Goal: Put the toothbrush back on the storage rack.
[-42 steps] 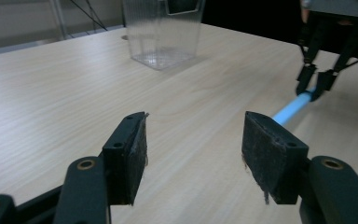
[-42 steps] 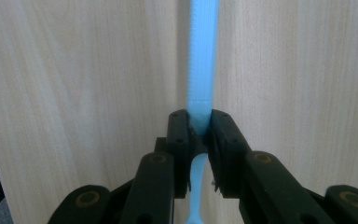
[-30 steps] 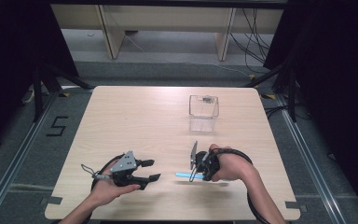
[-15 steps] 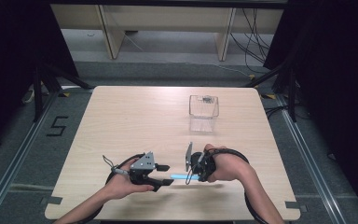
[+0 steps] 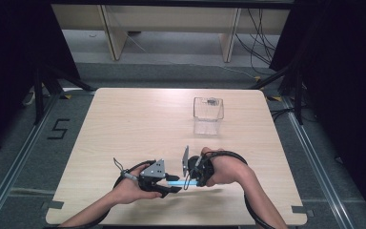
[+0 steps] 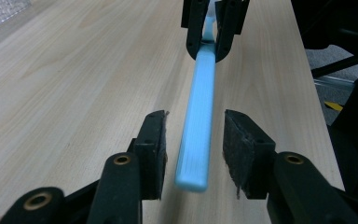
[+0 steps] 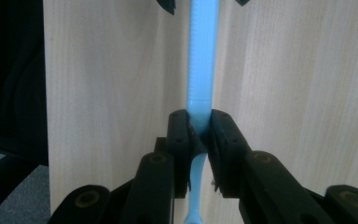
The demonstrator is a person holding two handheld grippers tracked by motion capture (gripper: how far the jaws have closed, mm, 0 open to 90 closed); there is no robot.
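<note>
A light-blue plastic handle (image 5: 181, 183) hangs level just above the wooden table (image 5: 133, 124) near its front edge. My right gripper (image 5: 189, 181) is shut on one end of it; in the right gripper view the pads (image 7: 179, 128) pinch the narrow neck of the handle (image 7: 200, 56). My left gripper (image 5: 174, 184) faces it from the left. In the left gripper view the handle's free end (image 6: 198, 121) lies between the two pads (image 6: 154, 144), with a gap on each side. These jaws have just been closing in on the handle. The right gripper (image 6: 210, 39) holds the far end.
A clear plastic box (image 5: 208, 109) stands at the back right of the table. The table's front edge runs just below both hands. A dark floor with cables and a taped "5" surrounds the table.
My left gripper has moved right toward the right one, and its jaws have come around the handle's free end and narrowed. The right gripper has shifted slightly left with the handle.
</note>
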